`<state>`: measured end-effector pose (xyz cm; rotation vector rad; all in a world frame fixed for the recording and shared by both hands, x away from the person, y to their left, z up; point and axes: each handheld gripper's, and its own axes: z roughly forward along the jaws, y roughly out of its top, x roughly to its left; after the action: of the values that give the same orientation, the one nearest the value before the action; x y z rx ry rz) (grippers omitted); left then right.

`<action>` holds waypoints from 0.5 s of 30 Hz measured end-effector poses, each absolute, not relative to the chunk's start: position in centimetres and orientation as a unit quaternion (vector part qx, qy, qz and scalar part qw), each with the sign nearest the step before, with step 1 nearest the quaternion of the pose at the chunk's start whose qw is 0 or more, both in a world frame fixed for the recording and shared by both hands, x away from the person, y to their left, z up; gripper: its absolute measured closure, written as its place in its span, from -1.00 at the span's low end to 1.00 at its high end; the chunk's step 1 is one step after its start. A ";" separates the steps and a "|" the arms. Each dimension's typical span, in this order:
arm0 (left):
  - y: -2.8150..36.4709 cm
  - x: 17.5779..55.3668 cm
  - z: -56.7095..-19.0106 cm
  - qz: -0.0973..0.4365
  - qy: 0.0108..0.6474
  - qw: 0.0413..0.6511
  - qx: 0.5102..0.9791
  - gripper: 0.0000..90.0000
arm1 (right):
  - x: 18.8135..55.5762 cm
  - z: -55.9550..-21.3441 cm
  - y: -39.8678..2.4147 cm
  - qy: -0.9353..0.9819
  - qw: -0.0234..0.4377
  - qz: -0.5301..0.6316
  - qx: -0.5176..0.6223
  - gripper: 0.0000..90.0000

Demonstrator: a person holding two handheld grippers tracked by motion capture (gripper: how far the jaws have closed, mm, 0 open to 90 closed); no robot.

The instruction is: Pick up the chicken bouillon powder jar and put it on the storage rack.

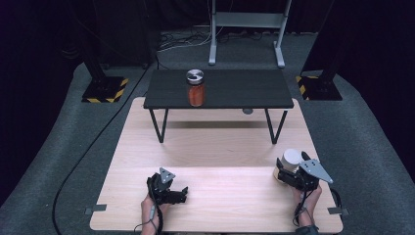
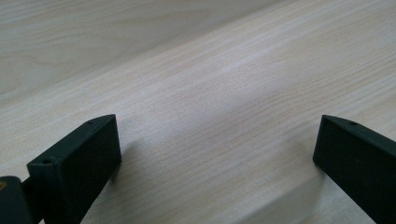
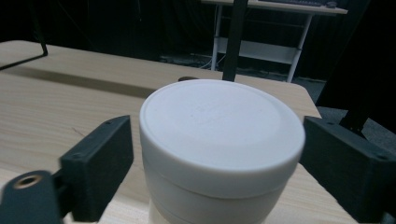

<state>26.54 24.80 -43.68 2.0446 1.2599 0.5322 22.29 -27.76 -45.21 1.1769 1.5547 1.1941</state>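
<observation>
L gripper sits on the near-left part of the light wood table, person's hand behind it at the near edge. Jaws wide apart w/ nothing but bare wood grain between them in the left gripper view; tips look down close to the board.

Mid scene, far side: small black bench on thin legs stands across the far end of the table. On it, left of centre, a glass jar w/ orange-red contents & a silver lid, upright, well apart from both grippers.

R gripper at the near-right of the table, grey three-cornered plate on top, cable trailing to the near edge. A white lidded container, upright on the wood, stands between its jaws, lid at jaw height. In the right gripper view the right jaw looks touching the lid's rim, the left jaw just beside it w/ a thin gap; can't tell if pads really press. Jaws part-way closed around it.

Beyond the table: grey carpet floor, a grey metal stand at far centre, black posts w/ yellow-black striped bases far left & far right.
</observation>
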 end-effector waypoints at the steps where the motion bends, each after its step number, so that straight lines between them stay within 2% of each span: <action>1: 24.8 26.5 -43.7 0.204 0.483 0.334 0.783 -0.99 | 22.3 -45.2 -27.9 0.618 0.412 0.478 0.469 -0.61; 6: 24.8 26.6 -43.7 0.203 0.483 0.334 0.783 -0.99 | 22.4 -45.3 -28.1 0.621 0.408 0.479 0.468 -0.37; 10: 24.8 26.5 -43.7 0.204 0.483 0.334 0.783 -0.99 | 22.6 -45.3 -28.9 0.622 0.389 0.491 0.470 -0.29; 15: 24.8 26.5 -43.7 0.204 0.483 0.335 0.783 -0.99 | 22.7 -45.3 -29.0 0.622 0.385 0.493 0.471 -0.27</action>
<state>26.55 24.81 -43.68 2.0440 1.2602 0.5315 22.66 -28.96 -45.25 1.1992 1.5847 1.2565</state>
